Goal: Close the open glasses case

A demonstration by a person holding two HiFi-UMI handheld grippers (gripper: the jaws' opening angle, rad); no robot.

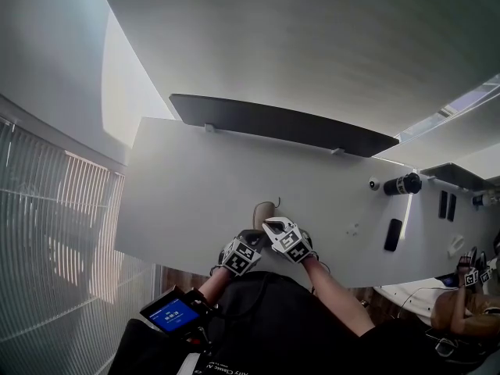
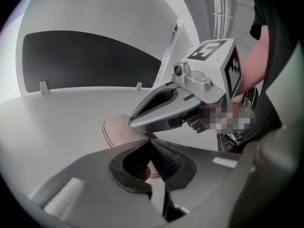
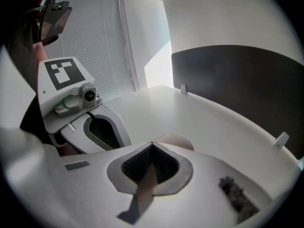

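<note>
A tan glasses case (image 1: 262,211) lies on the white table (image 1: 195,194) close to its front edge. In the left gripper view the case (image 2: 118,129) shows a thin brown seam around its side and looks shut. My left gripper (image 1: 251,241) sits just in front of the case, its jaw tips (image 2: 149,137) meeting. My right gripper (image 1: 270,224) reaches over the case's near end with its tips (image 3: 152,143) together, and the tan case (image 3: 178,141) shows just beyond them. The two grippers are side by side, almost touching. I cannot tell whether either one presses on the case.
A dark partition panel (image 1: 281,123) runs along the table's far edge. At the right lie a black cylinder (image 1: 402,184), a black phone (image 1: 393,234) and a small white object (image 1: 373,183). Window blinds (image 1: 55,217) fill the left. A blue-screened device (image 1: 173,315) hangs near my body.
</note>
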